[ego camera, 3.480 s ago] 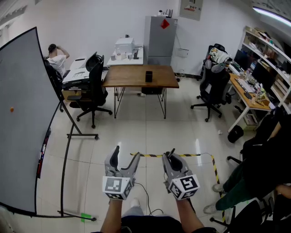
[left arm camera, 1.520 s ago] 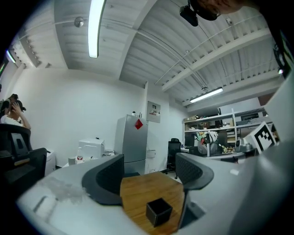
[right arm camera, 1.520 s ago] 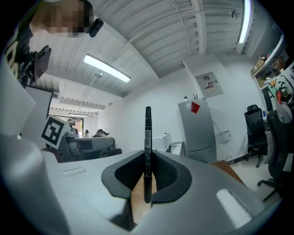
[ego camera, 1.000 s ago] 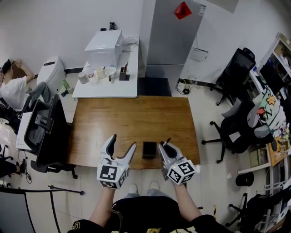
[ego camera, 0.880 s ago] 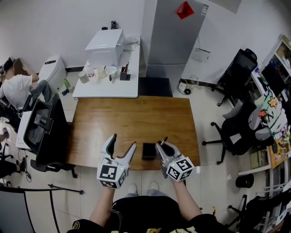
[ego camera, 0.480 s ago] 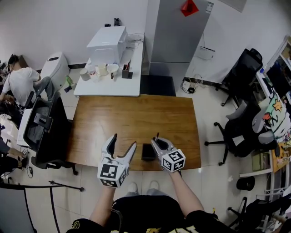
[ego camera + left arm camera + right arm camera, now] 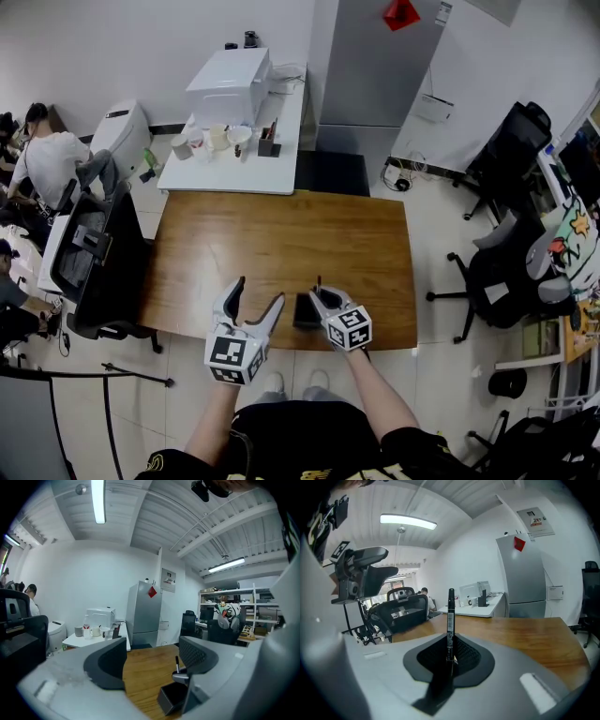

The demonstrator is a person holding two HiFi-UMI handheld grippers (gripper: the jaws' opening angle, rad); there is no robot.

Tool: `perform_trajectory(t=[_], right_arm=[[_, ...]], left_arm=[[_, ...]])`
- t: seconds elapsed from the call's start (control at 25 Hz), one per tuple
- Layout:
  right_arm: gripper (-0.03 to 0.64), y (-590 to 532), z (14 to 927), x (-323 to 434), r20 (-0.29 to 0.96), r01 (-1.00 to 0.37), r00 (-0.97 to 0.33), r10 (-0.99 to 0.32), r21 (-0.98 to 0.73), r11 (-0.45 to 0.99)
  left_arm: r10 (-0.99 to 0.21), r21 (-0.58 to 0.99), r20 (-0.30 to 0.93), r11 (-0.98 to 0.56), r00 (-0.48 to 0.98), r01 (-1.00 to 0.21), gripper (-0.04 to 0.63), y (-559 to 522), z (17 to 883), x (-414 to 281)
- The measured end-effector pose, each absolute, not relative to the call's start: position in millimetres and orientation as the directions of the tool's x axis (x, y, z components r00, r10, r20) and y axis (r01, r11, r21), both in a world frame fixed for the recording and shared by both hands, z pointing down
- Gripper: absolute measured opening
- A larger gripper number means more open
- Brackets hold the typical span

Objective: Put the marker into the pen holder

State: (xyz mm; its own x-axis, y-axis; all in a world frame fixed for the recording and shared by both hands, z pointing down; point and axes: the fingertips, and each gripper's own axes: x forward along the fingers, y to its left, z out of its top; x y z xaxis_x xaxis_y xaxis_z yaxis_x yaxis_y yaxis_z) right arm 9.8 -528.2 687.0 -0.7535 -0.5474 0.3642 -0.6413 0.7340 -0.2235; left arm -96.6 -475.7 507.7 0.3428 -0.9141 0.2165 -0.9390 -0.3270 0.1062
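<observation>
Right gripper view, slim black marker [image 7: 451, 616], upright

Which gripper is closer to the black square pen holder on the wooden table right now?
Right. The right gripper, shut on the black marker, is just right of the black square pen holder. The left gripper, jaws open and empty, stands apart on its left.
</observation>
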Motion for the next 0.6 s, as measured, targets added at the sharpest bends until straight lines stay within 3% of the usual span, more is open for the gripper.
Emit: perform_trajectory(t=[0.6], right_arm=[[0.061, -507.4, 719.0, 25.5, 0.432, -0.713, -0.682, -0.591, -0.213, 0.668]], left_arm=[[-0.915, 0.108, 0.228, -0.315, 0.332, -0.943, 0.354, -465.4, 514.0, -100.1]])
